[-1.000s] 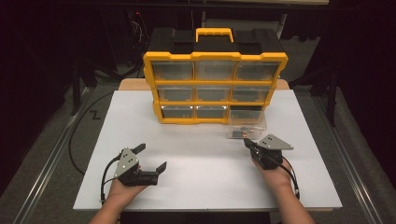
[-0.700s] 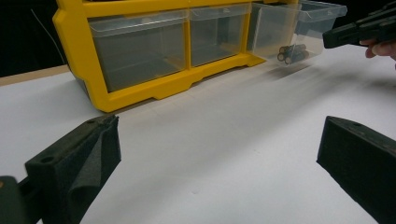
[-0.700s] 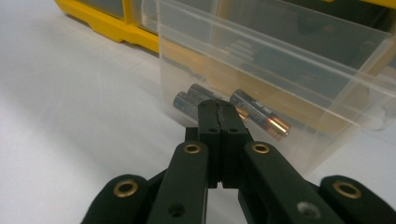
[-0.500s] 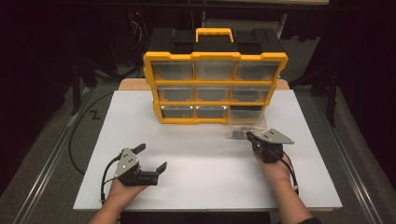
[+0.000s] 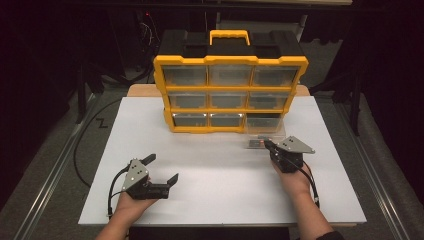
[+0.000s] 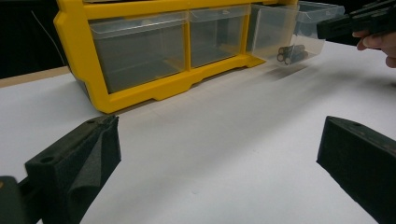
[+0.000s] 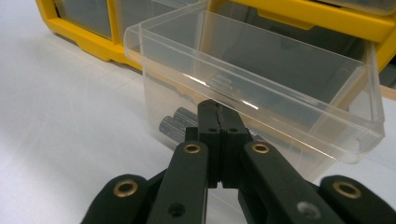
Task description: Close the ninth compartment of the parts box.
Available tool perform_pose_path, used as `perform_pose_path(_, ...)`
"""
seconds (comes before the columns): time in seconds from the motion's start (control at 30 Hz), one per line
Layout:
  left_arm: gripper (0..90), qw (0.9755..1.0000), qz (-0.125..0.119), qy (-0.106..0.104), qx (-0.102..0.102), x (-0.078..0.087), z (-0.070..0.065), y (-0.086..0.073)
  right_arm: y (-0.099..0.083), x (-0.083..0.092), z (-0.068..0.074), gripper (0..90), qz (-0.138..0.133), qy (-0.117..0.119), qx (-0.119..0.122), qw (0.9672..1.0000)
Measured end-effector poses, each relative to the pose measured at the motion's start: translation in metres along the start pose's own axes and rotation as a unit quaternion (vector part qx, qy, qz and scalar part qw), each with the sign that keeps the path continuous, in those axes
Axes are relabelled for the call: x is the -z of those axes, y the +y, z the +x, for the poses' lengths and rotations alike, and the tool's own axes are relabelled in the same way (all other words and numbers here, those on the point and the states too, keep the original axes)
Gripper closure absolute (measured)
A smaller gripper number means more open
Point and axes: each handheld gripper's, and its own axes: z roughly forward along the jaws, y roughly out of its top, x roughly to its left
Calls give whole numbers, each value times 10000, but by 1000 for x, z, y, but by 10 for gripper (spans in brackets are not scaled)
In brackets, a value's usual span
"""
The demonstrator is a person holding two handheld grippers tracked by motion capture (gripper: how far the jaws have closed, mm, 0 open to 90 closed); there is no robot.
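High view: yellow organizer (image 5: 230, 95) stands at the bench's (image 5: 210, 200) far side, its clear drawer (image 5: 264, 131) pulled out at lower right — right gripper (image 5: 270, 146) fingers clenched at the drawer's front lip, batteries (image 7: 175, 123) half hidden behind them — left gripper (image 5: 161, 170) released, well apart.

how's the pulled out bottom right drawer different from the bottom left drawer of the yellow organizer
The bottom right drawer is pulled out of the organizer over the table; the bottom left drawer sits pushed in, flush with the yellow frame. The bottom right drawer holds dark cylinders; the bottom left drawer looks empty. The shut right gripper sits at the bottom right drawer's front; nothing touches the bottom left drawer. Both are clear plastic.
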Motion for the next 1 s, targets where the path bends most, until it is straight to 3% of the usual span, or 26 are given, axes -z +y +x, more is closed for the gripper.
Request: perform_pose_path(1.0,2,10000,-30,-2,-5,1,0,0,6,-15,-5,900,-29,-153,39,9999)
